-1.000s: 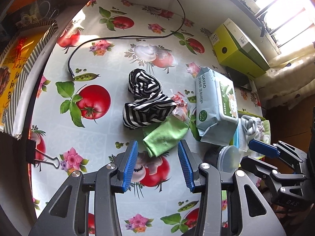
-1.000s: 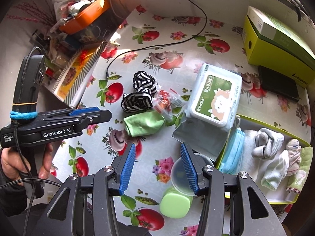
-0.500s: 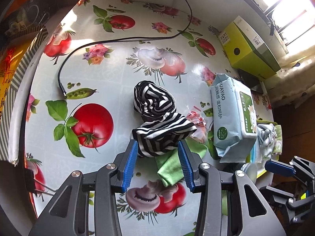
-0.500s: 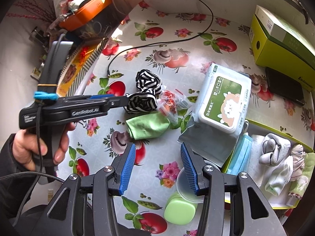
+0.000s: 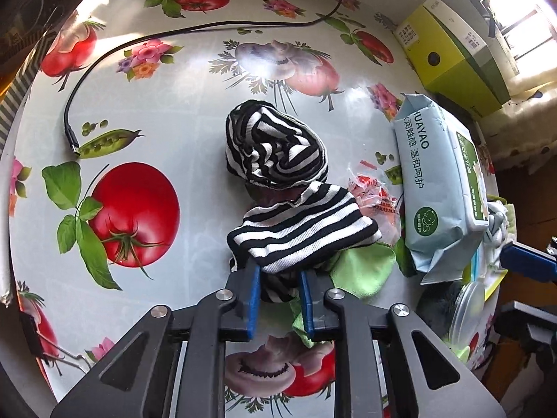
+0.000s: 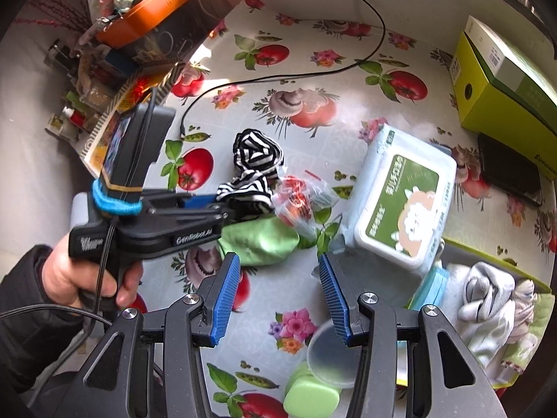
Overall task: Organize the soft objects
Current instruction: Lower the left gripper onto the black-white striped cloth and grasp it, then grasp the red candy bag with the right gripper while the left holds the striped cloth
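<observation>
Two black-and-white striped socks lie mid-table: a rolled one (image 5: pixel 275 149) (image 6: pixel 257 151) and a flatter one (image 5: pixel 303 233) (image 6: pixel 247 191) nearer me. My left gripper (image 5: pixel 278 278) (image 6: pixel 222 209) is down over the flatter sock's near edge. Its jaws are closing, and the blue pads pinch the striped fabric between them. A green cloth (image 5: pixel 362 271) (image 6: pixel 257 240) lies partly under that sock. My right gripper (image 6: pixel 280 275) hovers open above bare tablecloth with nothing between its fingers; one of its blue fingers (image 5: pixel 525 264) shows at the right edge of the left wrist view.
A wipes pack (image 5: pixel 438 191) (image 6: pixel 403 209) and a crinkled plastic wrapper (image 6: pixel 299 198) lie right of the socks. A green-rimmed tray (image 6: pixel 494 257) at the right holds pale socks and a blue mask (image 6: pixel 431 285). A yellow-green box (image 6: pixel 497 80), a black cable (image 5: pixel 139 41) and a green lidded tub (image 6: pixel 313 393) are also here.
The left gripper dropped and moved forward onto the flatter striped sock, and its jaws narrowed from wide open onto the fabric. The right gripper drifted slightly, still open.
</observation>
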